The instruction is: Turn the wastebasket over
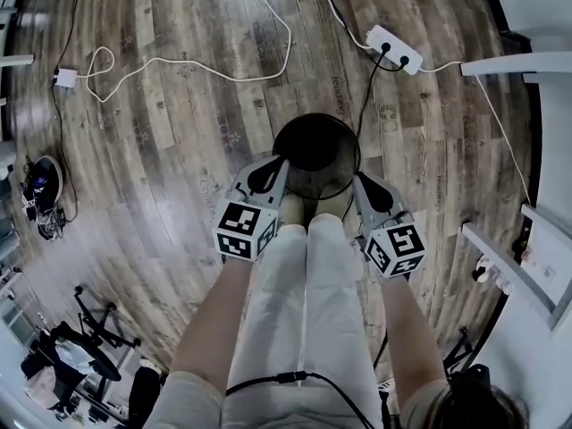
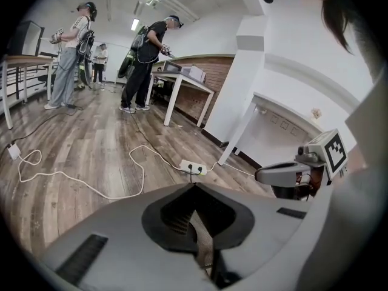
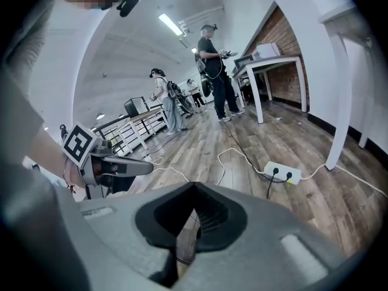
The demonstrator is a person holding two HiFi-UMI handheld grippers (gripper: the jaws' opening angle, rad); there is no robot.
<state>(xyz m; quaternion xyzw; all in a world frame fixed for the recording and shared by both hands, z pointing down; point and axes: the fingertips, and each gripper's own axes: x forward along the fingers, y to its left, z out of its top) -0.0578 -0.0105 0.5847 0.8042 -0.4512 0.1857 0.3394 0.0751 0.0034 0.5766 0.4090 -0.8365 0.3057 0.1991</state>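
Note:
The wastebasket [image 1: 315, 153] is a dark round bin standing on the wooden floor just in front of the person's feet, its open mouth facing up. My left gripper [image 1: 283, 161] hangs by its left rim and my right gripper [image 1: 356, 179] by its right rim; whether either touches it I cannot tell. Both are shut with nothing between the jaws. In the left gripper view the left gripper [image 2: 195, 185] points over the floor, with the right gripper [image 2: 262, 175] at the right. In the right gripper view the right gripper [image 3: 194, 184] fills the bottom and the left gripper [image 3: 147, 168] shows at the left.
A white power strip [image 1: 394, 49] with two plugs lies beyond the bin, its white cable [image 1: 179, 63] running left to an adapter [image 1: 64, 78]. White desk legs [image 1: 509, 65] stand at the right, shoes [image 1: 43, 190] at the left. Other people [image 2: 145, 59] stand far off.

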